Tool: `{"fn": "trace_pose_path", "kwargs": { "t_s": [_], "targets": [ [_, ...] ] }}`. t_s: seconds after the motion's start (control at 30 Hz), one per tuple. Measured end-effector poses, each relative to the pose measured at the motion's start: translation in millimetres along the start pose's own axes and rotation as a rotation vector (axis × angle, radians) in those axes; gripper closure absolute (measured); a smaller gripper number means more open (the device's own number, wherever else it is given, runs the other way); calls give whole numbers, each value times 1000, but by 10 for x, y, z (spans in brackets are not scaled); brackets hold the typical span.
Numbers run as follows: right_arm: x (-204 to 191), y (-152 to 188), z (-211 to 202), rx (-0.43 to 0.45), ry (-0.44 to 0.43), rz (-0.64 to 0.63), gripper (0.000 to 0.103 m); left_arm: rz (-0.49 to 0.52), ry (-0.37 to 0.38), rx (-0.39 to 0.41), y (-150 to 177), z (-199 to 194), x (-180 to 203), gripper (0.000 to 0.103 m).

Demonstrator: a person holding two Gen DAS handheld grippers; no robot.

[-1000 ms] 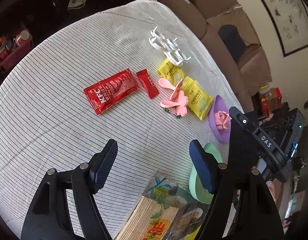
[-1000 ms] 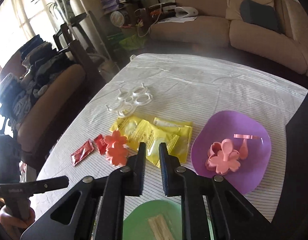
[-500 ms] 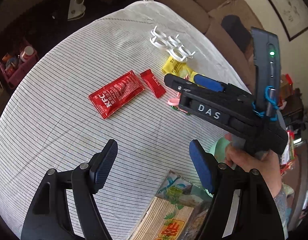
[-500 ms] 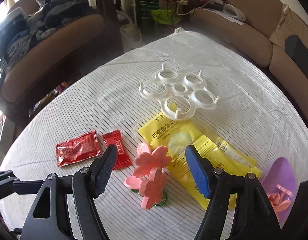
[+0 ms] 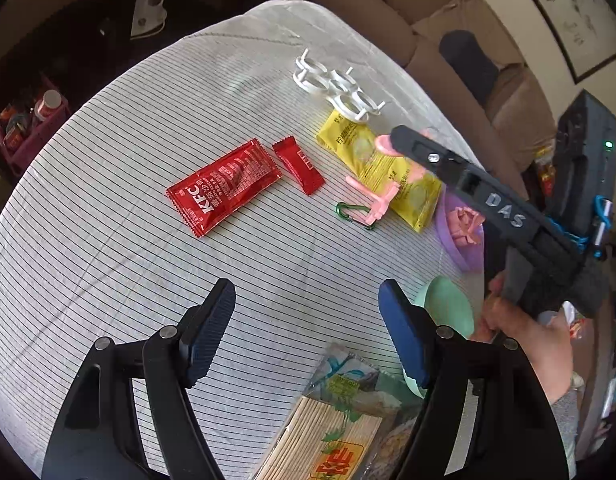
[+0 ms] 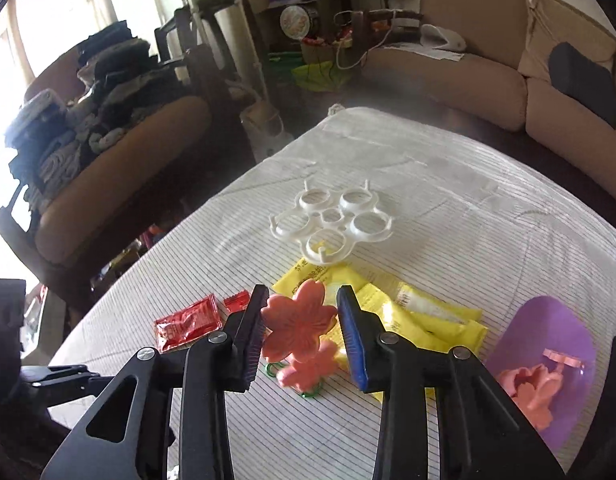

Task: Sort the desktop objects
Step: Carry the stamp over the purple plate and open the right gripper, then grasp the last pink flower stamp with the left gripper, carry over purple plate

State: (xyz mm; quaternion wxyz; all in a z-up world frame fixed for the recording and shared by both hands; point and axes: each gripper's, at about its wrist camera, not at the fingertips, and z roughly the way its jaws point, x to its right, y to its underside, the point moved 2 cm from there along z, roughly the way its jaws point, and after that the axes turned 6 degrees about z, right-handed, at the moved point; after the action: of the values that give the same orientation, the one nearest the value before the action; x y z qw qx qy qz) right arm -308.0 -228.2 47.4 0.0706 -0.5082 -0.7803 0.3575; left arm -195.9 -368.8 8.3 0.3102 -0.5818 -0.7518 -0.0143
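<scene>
sofa (image 6: 448,76): tan, curved | armchair (image 6: 119,148): heaped clothes | window (image 6: 47,20): bright daylight, left

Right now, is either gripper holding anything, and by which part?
The right gripper is closing on the pink flower clip, its pads at the upper flower's side edges. The left gripper is open and holds nothing.

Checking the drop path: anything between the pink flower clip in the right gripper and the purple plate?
Nothing visible does. The right gripper is closing around the flower clip; only yellow packets lie flat between it and the purple plate.
</scene>
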Motion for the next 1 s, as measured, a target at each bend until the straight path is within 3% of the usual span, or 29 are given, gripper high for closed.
{"fn": "trace_pose_path", "kwargs": {
  "t_s": [0.1, 0.2, 0.3, 0.43, 0.5, 0.57, 0.6, 0.67, 0.7, 0.8, 0.83, 0.87, 0.93, 1.0],
  "targets": [
    [292, -46, -348, 39, 31, 62, 67, 29, -9, -2, -2, 83, 113, 31],
    [738, -75, -594, 39, 126, 127, 67, 120, -60, 18, -57, 149, 332, 31],
    [1239, -38, -706, 27, 218, 248, 67, 157, -105, 52, -220, 217, 429, 31],
    [1703, 95, -711, 15, 268, 382, 67, 149, -85, 45, -418, 447, 493, 31],
    [1798, 152, -627, -31, 291, 412, 64, 243, -169, 40, -487, 585, 610, 31],
    [1832, 226, -591, -70, 293, 433, 60, 335, -254, 27, -501, 711, 706, 31],
    [1818, 250, -605, -73, 291, 434, 50, 355, -274, 22, -499, 762, 740, 31],
    [1755, 277, -714, -49, 288, 410, 42, 382, -272, 20, -492, 838, 802, 31],
    [1709, 293, -809, -27, 267, 400, 41, 401, -274, 21, -480, 875, 835, 31],
    [1551, 379, -1141, 31, 172, 396, 36, 479, -377, 26, -430, 1004, 925, 34],
    [1473, 436, -1265, 44, 136, 388, 32, 485, -373, 32, -428, 1002, 936, 41],
    [1398, 504, -1377, 51, 117, 375, 28, 481, -370, 39, -442, 987, 934, 60],
    [1226, 679, -1600, 58, 87, 338, 27, 456, -336, 35, -509, 979, 912, 59],
    [1064, 870, -1803, 54, 57, 306, 27, 408, -236, 24, -573, 953, 855, 59]
  ]
}}
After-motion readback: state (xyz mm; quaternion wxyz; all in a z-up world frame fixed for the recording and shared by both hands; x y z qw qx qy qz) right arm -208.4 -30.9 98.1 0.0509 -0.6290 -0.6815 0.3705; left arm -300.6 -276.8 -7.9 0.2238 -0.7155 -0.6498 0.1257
